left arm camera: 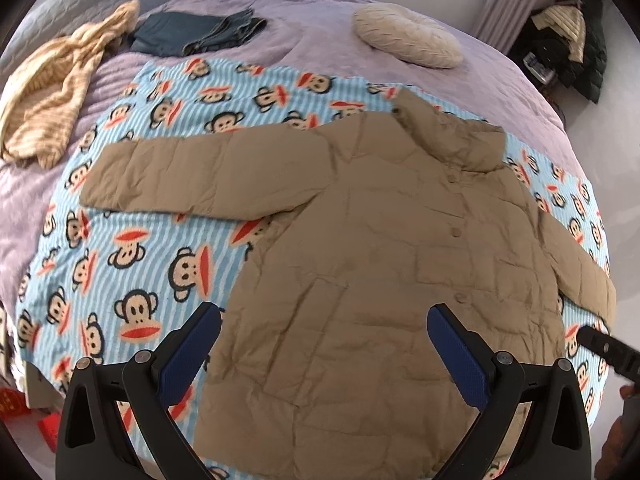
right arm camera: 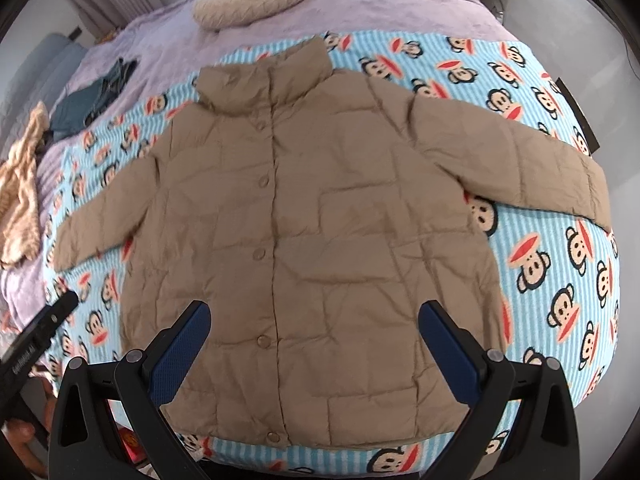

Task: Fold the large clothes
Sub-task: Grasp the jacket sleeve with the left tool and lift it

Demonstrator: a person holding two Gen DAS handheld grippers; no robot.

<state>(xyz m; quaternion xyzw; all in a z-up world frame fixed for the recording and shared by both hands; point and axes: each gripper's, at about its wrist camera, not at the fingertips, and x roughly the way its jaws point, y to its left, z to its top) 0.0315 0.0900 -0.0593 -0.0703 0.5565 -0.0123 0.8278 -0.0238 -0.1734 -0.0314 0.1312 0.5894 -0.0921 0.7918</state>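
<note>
Lying flat and face up on a monkey blanket [left arm camera: 160, 248], a tan jacket [left arm camera: 360, 260] is spread with both sleeves out to the sides and its snap front closed, collar toward the far end of the bed.

Left wrist view, left to right:
- Striped garment [left arm camera: 52, 92], cream and tan, crumpled on the purple bedspread [left arm camera: 304, 16] at far left.
- Jeans [left arm camera: 196, 32], folded, just right of the striped garment, beyond the blanket.
- Blanket: pale blue stripes, repeating cartoon monkey faces with red mouths; no readable brand text.
- Left gripper [left arm camera: 324, 340]: blue-padded fingers set wide apart, nothing between them, hovering over the jacket's lower left part near the hem.
- Pillow [left arm camera: 408, 36], cream, round, on the bedspread beyond the collar.
- Dark clothing pile [left arm camera: 568, 40] off the bed at far right.

Right wrist view, left to right:
- Left gripper's body at the lower left edge, printed with small white lettering too blurred to read with certainty.
- Right gripper [right arm camera: 314, 336]: fingers wide, empty, above the jacket's lower front, the snap row running between them.
- Five round snaps visible down the placket.
- Red object [right arm camera: 132, 444] with gold marking beneath the bed edge, unreadable.
</note>
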